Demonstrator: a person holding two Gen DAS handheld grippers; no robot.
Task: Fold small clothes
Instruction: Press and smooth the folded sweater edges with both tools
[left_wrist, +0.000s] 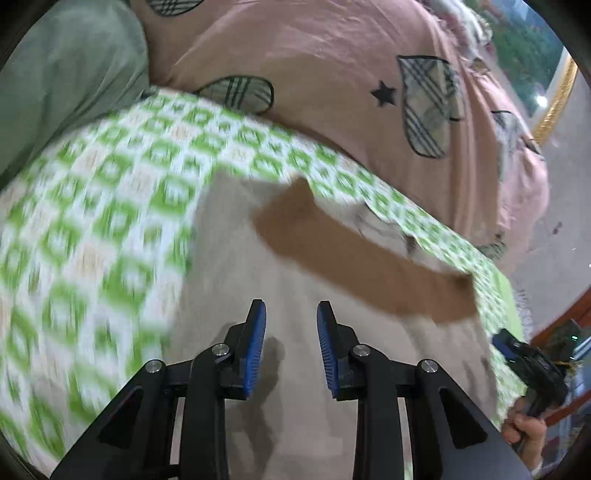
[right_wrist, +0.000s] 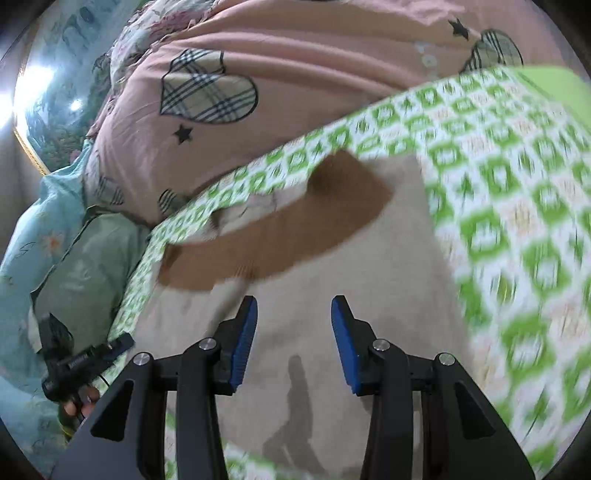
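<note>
Beige garment (left_wrist: 295, 266) with a brown band (left_wrist: 354, 251) lies spread on the green-checked bed sheet (left_wrist: 92, 221), seemingly not yet folded; left tool (left_wrist: 291, 345) and right tool (right_wrist: 293, 341) hover above, both apart and empty.

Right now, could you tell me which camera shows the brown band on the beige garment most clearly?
The right wrist view: the brown band lies near the centre, its whole curved length visible above the open right gripper. The left wrist view also shows it, stretching off to the right beyond the open left gripper, slightly more blurred.
</note>
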